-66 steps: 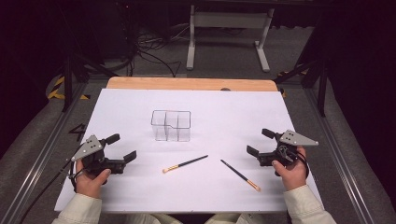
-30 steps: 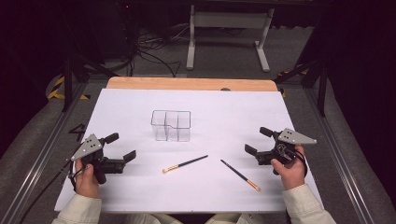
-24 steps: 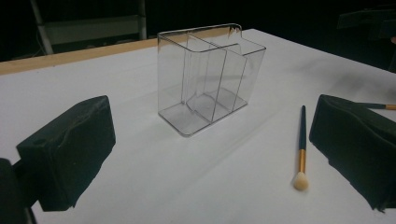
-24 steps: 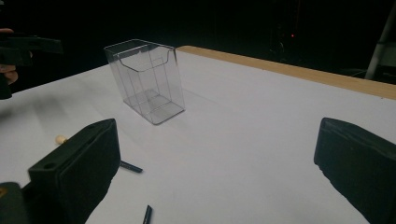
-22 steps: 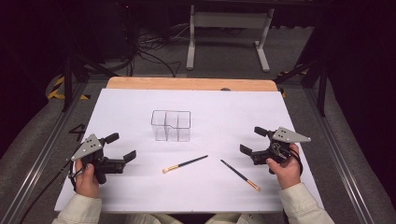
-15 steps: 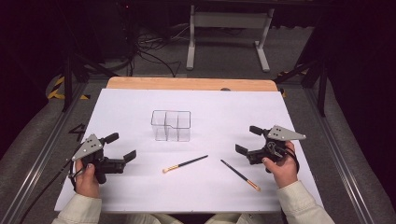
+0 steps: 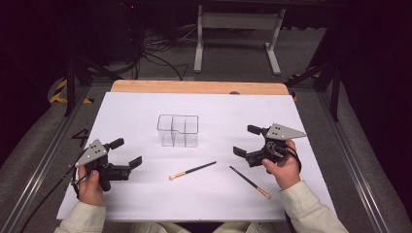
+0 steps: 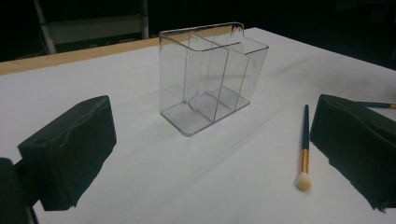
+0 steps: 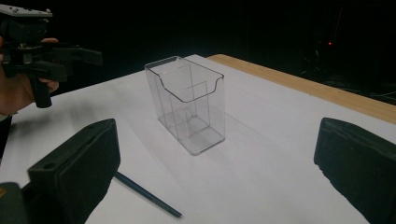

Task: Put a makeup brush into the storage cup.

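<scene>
A clear plastic organizer (image 7: 178, 130) with compartments stands upright mid-table, also in the left gripper view (image 8: 212, 74) and the right gripper view (image 9: 189, 103). Two black-handled makeup brushes lie in front of it: one (image 7: 193, 170) with its pale tip toward the left (image 8: 304, 147), the other (image 7: 249, 182) angled toward the front right, its handle end (image 9: 145, 195) showing between my right jaws. My left gripper (image 7: 122, 152) is open at the front left, holding nothing. My right gripper (image 7: 246, 141) is open, right of the organizer and just above the second brush.
A white sheet (image 7: 145, 104) covers the table, with a wooden strip (image 7: 194, 87) at the far edge. Metal rails (image 7: 43, 160) run along both sides. A grey stand (image 7: 238, 22) and cables lie on the floor beyond. The left hand and its gripper (image 9: 32, 32) appear far off.
My right gripper has moved left and slightly forward toward the organizer, staying open. The left gripper, brushes and organizer have stayed put.
</scene>
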`<state>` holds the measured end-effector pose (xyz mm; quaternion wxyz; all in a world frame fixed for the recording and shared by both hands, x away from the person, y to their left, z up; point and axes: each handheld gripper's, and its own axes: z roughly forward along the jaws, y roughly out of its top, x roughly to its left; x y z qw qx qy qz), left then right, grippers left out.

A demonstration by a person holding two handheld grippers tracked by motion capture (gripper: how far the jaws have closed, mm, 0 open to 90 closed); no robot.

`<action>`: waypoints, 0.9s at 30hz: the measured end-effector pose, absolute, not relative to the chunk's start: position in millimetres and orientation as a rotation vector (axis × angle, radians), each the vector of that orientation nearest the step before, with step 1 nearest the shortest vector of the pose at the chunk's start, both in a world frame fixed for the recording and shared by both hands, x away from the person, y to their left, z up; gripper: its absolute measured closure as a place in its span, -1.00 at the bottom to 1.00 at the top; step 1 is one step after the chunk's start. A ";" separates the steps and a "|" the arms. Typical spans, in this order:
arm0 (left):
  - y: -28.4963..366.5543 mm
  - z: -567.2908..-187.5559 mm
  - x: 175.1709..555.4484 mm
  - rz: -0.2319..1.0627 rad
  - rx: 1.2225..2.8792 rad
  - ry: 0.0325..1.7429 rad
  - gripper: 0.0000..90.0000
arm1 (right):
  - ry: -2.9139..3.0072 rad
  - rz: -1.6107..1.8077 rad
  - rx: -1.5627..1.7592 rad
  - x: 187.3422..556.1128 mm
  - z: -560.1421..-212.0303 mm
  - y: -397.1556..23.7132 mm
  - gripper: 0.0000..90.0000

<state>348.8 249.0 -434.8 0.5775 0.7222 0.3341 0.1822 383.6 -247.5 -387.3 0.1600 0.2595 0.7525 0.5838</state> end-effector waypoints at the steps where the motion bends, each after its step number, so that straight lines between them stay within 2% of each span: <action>1: 250.2 -434.6 349.0 0.400 1.704 0.772 -0.94 | 2.154 1.667 0.735 384.4 -386.6 -245.4 -0.98; 27: 251.6 -433.7 348.4 0.422 1.740 0.789 -0.98 | 2.354 1.591 0.549 400.0 -365.2 -194.6 -0.95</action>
